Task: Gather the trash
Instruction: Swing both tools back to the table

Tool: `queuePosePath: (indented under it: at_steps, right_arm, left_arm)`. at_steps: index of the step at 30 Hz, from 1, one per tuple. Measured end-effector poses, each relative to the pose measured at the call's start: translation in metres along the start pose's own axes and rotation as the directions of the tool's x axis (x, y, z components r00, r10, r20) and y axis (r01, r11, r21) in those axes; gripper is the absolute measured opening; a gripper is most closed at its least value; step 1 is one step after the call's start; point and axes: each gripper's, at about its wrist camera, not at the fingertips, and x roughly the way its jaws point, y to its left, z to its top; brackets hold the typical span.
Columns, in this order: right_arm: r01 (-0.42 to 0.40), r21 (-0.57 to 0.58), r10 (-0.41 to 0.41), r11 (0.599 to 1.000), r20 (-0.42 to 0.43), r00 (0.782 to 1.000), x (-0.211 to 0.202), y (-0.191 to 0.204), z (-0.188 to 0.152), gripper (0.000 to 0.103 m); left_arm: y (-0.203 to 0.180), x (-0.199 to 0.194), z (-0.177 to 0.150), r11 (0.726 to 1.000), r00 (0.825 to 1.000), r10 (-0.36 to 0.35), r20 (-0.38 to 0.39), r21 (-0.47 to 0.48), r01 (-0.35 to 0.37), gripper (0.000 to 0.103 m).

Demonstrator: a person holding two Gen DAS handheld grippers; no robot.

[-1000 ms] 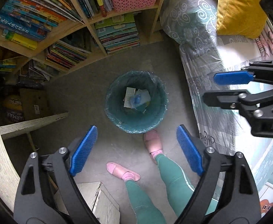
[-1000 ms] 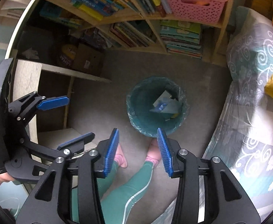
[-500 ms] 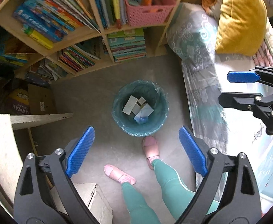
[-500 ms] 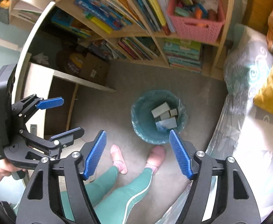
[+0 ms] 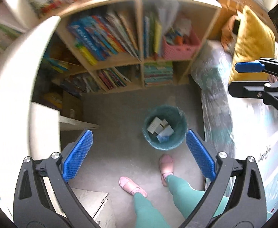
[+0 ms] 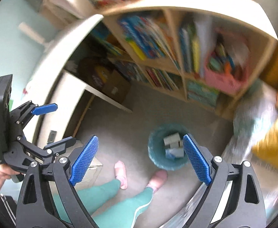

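A teal bin with a liner (image 5: 174, 144) stands on the grey floor, holding several small boxes and wrappers (image 5: 158, 126). It also shows in the right wrist view (image 6: 156, 157). My left gripper (image 5: 139, 155) is open and empty, high above the floor, left of the bin. My right gripper (image 6: 140, 159) is open and empty, high above the bin; its fingers show at the right edge of the left wrist view (image 5: 253, 76). The left gripper shows at the left of the right wrist view (image 6: 49, 125).
A wooden bookshelf (image 5: 140, 43) with books and a pink basket (image 5: 178, 49) stands behind the bin. A bed (image 5: 215, 87) with a yellow cushion (image 5: 253, 38) lies right. A pale curved table edge (image 5: 11, 95) is left. The person's pink-slippered feet (image 5: 166, 164) stand by the bin.
Both grippers have risen well above the bin, which looks smaller now. The right gripper's jaws have opened wide. The views are blurred by motion.
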Motion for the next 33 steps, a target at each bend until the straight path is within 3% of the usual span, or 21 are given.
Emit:
queuePosePath:
  at_steps: [6,13,20,24,31,33]
  right_arm:
    - [-0.093,-0.200,0.098,0.975,0.013,0.995,-0.008,0.067,0.052,0.090]
    - [-0.149,-0.439,0.156,0.886,-0.020,0.988,0.014,0.175,0.093,0.090]
    - [-0.213,-0.560,0.221,0.800,-0.055,0.974,0.037,0.274,0.116,0.090]
    - [-0.232,-0.614,0.242,0.755,-0.069,0.968,0.057,0.327,0.123,0.090]
    - [-0.273,-0.677,0.270,0.684,-0.113,0.956,0.095,0.406,0.131,0.090]
    - [-0.286,-0.694,0.277,0.660,-0.129,0.952,0.106,0.426,0.133,0.090]
  left_arm:
    - [0.064,-0.052,-0.022,0.981,0.994,0.066,0.084,-0.188,-0.050,0.096]
    - [0.154,-0.096,-0.072,0.913,0.975,0.197,0.107,-0.383,-0.142,0.096]
    - [0.236,-0.130,-0.129,0.823,0.952,0.292,0.094,-0.531,-0.201,0.096]
    - [0.285,-0.144,-0.167,0.753,0.940,0.334,0.072,-0.620,-0.221,0.096]
    - [0.352,-0.157,-0.218,0.646,0.938,0.341,0.069,-0.742,-0.180,0.096]
    - [0.365,-0.158,-0.227,0.626,0.938,0.339,0.072,-0.761,-0.168,0.096]
